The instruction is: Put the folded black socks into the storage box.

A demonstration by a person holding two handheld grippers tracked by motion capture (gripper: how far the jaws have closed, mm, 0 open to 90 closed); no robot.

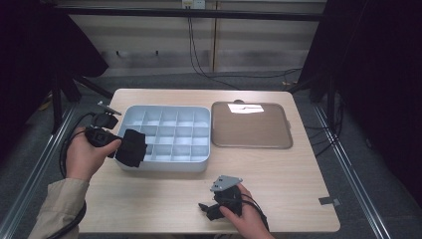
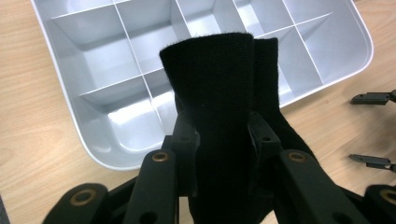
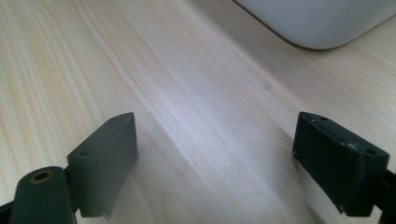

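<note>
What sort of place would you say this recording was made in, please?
Probably a lab recording station: a bare wooden table with black curtains around it, cables on the floor behind, and a hand-held left gripper holding black fabric over a grey compartment tray.

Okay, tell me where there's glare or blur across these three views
High view: bright glare patch on the flat brown lid, dark surroundings. Left gripper view: sheen inside the grey compartment tray. Right gripper view: soft sheen on the pale wooden table, black jaws slightly blurred.

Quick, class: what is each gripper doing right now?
Left gripper: shut on the black folded cloth.
Right gripper: open, holding nothing.
</note>
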